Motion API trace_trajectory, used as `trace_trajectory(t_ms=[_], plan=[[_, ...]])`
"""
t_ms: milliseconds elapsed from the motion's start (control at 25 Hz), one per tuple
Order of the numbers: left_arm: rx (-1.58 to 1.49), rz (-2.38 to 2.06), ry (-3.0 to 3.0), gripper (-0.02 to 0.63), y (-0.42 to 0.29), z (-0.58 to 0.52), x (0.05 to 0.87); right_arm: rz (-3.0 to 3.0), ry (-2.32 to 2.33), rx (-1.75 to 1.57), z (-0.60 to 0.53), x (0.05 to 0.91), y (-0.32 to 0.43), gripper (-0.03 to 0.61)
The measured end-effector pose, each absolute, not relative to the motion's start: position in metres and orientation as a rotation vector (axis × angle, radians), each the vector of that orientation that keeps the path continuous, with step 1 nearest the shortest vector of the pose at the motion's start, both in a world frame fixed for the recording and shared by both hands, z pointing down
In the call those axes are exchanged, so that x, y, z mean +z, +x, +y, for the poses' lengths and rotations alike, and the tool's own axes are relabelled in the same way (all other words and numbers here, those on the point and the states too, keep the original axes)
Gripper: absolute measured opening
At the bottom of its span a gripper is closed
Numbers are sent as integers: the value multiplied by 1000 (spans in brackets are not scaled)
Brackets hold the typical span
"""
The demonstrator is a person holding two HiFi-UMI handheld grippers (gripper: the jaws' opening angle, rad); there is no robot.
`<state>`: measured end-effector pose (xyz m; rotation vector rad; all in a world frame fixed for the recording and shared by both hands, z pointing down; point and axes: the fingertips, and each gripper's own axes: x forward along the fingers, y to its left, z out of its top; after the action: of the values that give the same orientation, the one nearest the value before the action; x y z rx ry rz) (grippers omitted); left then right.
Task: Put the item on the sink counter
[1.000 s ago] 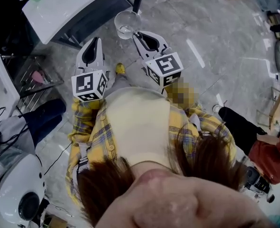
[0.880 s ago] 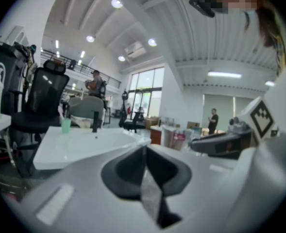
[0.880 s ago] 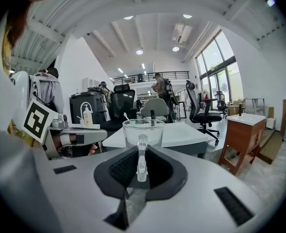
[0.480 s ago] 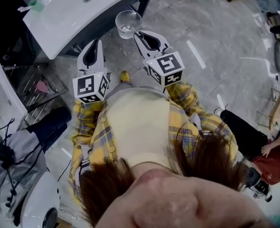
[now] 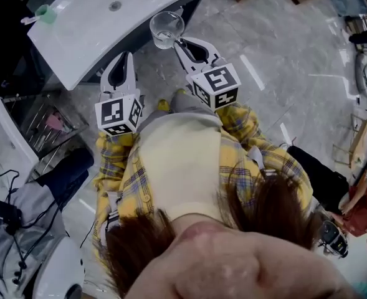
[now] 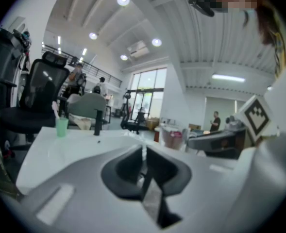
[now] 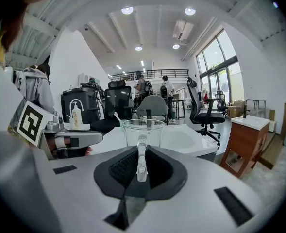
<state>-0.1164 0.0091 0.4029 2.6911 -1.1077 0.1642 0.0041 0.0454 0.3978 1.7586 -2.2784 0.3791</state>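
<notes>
- A green cup [image 5: 44, 12] is seen on the white sink counter [image 5: 90, 39].
- The left gripper [image 5: 126, 56] is held with jaws together, empty.
- The glass mug [image 5: 166, 30], just beside the counter's edge, is clamped by its handle in the right gripper [image 5: 182, 43].

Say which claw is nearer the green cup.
Left. The left claw sits by the counter edge, below-right of the green cup; the right claw, gripping the glass mug, is farther right.
</notes>
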Motion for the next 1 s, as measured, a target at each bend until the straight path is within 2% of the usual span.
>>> trace_trajectory(t_ms=[360,1000], plan=[[169,-1169,2652,25,-122,-49,418,-2287,1743,377,-20,410,11,37],[185,-1337,2598,25,-72,-127,411,-2394,1624,352,-116,406,67,37]])
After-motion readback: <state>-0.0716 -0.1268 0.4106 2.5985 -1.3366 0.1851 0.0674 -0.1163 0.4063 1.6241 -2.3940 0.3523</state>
